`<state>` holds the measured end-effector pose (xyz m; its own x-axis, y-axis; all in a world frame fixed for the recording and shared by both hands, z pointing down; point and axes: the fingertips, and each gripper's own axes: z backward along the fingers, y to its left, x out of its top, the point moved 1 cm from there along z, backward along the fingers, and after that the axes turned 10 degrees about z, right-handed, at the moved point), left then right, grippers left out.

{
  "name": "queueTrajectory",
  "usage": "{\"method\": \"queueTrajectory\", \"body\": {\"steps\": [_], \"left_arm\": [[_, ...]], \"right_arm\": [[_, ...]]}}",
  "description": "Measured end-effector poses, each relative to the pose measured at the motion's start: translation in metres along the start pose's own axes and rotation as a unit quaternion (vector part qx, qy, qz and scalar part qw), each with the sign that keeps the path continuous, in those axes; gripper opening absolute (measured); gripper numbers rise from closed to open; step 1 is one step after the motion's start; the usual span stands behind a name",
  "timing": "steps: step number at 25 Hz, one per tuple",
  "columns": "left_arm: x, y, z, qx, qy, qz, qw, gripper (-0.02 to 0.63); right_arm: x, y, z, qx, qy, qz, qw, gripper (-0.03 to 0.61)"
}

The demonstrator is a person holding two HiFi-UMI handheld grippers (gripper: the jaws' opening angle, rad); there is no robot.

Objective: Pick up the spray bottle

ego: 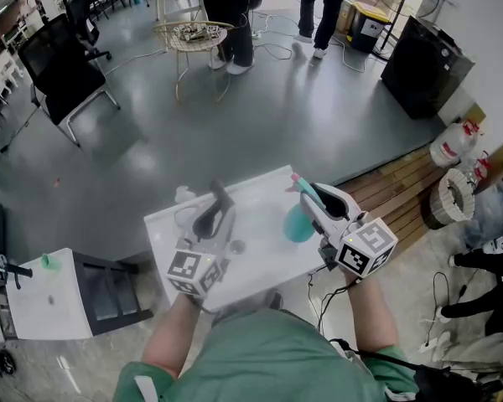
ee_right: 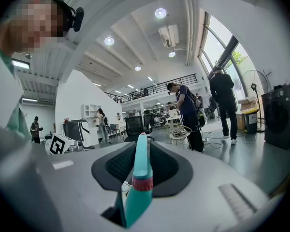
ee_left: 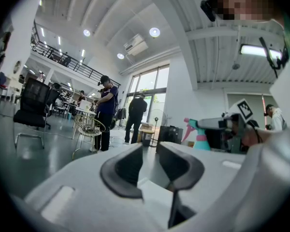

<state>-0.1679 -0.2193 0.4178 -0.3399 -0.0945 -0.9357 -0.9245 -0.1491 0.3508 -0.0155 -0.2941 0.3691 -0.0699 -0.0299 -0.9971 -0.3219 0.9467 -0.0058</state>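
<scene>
The spray bottle [ee_right: 137, 187] is gripped by the right claw [ego: 306, 195], apparently lifted off the bench [ego: 260, 270]. The left claw [ee_left: 150, 166] is held open, empty.

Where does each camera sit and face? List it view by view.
Head view: on the person's head, facing steeply down at the white table; both forearms, the left gripper and the right gripper show.
Left gripper view: rides the left gripper, looking along its open, empty jaws toward standing people.
Right gripper view: rides the right gripper, looking along jaws shut on the spray bottle.
Shared: all three show the spray bottle.
</scene>
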Motion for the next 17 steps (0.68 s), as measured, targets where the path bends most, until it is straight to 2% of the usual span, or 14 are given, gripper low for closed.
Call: {"method": "queueTrajectory", "body": {"steps": [17], "left_arm": [[0.0003,0.0,0.0063,0.0,0.0,-0.002,1.0,0.106]], "right_arm": [[0.0015,0.0033,0.0019,-0.003,-0.004,0.0,1.0,0.087]]}}
